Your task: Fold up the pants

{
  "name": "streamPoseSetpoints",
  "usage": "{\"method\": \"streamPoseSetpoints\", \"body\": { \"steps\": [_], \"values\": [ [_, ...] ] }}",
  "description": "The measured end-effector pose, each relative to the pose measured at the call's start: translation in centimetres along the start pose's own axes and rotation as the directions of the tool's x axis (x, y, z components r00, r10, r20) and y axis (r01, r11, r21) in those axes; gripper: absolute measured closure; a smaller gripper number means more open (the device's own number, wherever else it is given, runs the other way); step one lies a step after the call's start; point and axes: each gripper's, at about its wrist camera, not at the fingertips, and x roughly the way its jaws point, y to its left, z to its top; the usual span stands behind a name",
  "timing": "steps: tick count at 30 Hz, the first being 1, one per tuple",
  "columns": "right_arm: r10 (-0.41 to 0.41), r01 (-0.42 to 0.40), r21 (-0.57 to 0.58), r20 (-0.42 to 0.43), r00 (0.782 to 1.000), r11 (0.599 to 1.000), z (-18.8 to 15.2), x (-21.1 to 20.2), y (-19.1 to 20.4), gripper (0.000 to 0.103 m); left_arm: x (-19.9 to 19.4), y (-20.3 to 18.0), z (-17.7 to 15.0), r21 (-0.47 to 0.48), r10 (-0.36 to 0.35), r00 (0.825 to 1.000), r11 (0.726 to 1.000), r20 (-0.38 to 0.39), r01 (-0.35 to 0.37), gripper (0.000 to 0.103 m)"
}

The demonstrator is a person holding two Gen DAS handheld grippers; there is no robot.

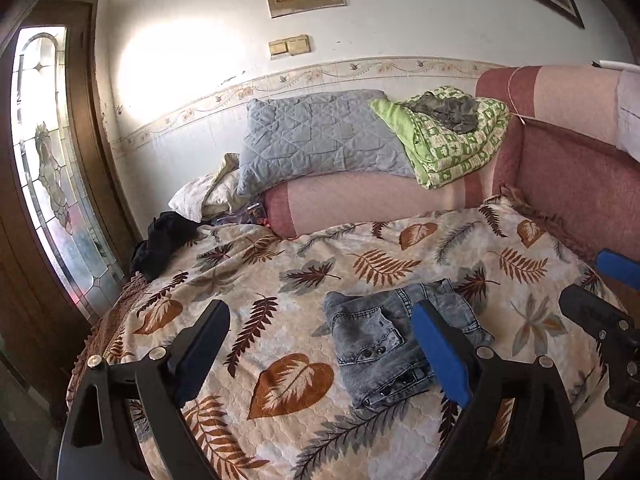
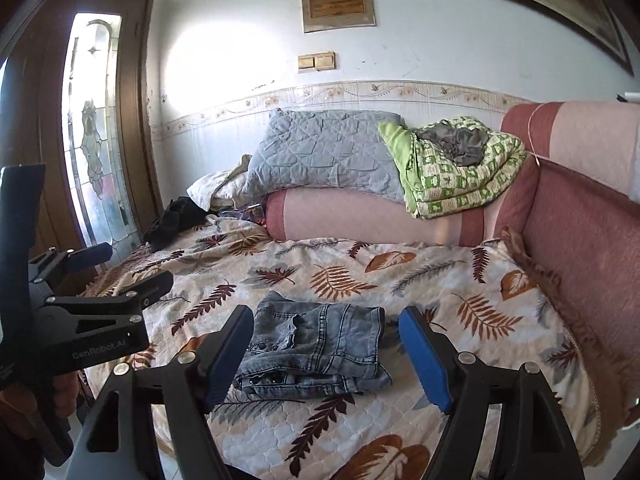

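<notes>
Now folded pants (image 2: 316,354) on bedspread (image 2: 460,280) — tools apart

The folded pants (image 2: 316,350) are stone-washed grey denim, matt and mottled, with dark metal buttons at about 7 o'clock on the bundle. They lie on a quilted cloth bedspread (image 2: 460,320) with a soft, puckered, matt leaf print. Both the left gripper (image 1: 320,356) and the right gripper (image 2: 326,358) are matt black plastic with shiny metal screws and smooth blue pads (image 2: 426,364).
</notes>
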Motion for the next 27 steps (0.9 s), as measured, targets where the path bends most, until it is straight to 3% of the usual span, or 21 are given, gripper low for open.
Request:
{"method": "streamPoseSetpoints", "body": {
  "steps": [27],
  "values": [
    [0.037, -0.043, -0.081, -0.066, 0.997, 0.996, -1.1, 3.2, 4.9, 0.025, 2.0, 4.5, -1.5, -0.106, 0.096, 0.995, 0.989, -0.040, -0.100, 0.010]
  ]
}}
